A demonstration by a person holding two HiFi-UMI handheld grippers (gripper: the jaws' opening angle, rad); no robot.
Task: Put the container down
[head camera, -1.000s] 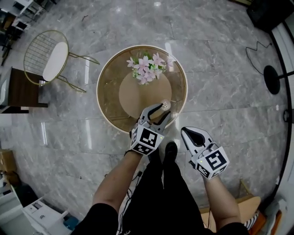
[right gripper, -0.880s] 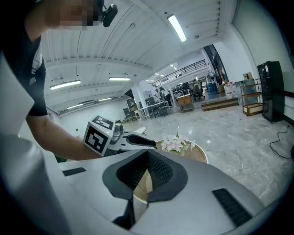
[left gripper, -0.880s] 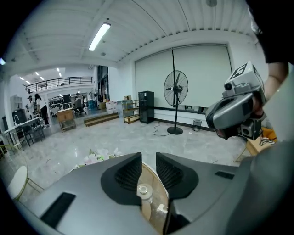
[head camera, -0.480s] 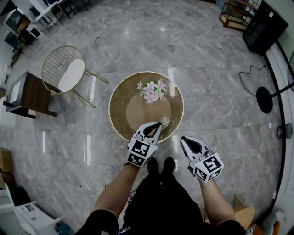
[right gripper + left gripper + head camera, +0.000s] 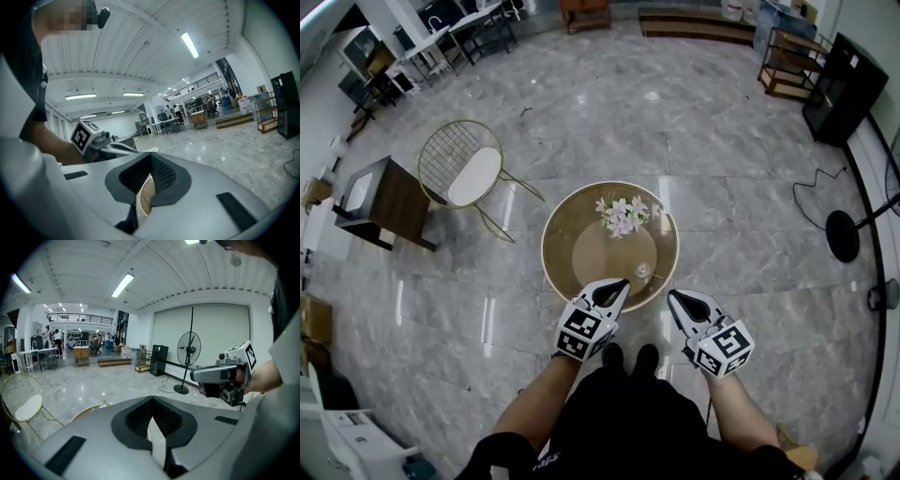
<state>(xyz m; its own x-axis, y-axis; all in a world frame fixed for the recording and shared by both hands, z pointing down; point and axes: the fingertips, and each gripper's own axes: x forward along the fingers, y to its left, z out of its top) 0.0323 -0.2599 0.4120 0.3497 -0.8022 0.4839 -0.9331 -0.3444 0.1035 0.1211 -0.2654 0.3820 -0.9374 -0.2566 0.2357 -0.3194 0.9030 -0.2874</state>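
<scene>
Head view, L→R: dark side table [image 5: 386, 199] far left, wire chair [image 5: 469, 173] with a white seat next to it, both well clear of the round glass surface [image 5: 562, 239] mid-frame. Pink flowers [image 5: 623, 215] sit on the far half of the surface. On the near half, close to the front rim, the container [image 5: 643, 272] stands upright: small, clear, nothing touching it.

The left gripper [image 5: 622, 283] is over the near rim, tips just left of the container and apart from it. Its fingers are clenched together with nothing between them, as the left gripper view shows.

The right gripper [image 5: 674, 296] sits just off the rim's right side, over the floor [image 5: 750, 206]. Its fingers are pressed together and empty too, per the right gripper view. Both grippers point away from the person [image 5: 623, 422], roughly parallel.

Further right: fan base [image 5: 842, 236] on the floor with a cable near it, black cabinet [image 5: 842, 89] upper right.
</scene>
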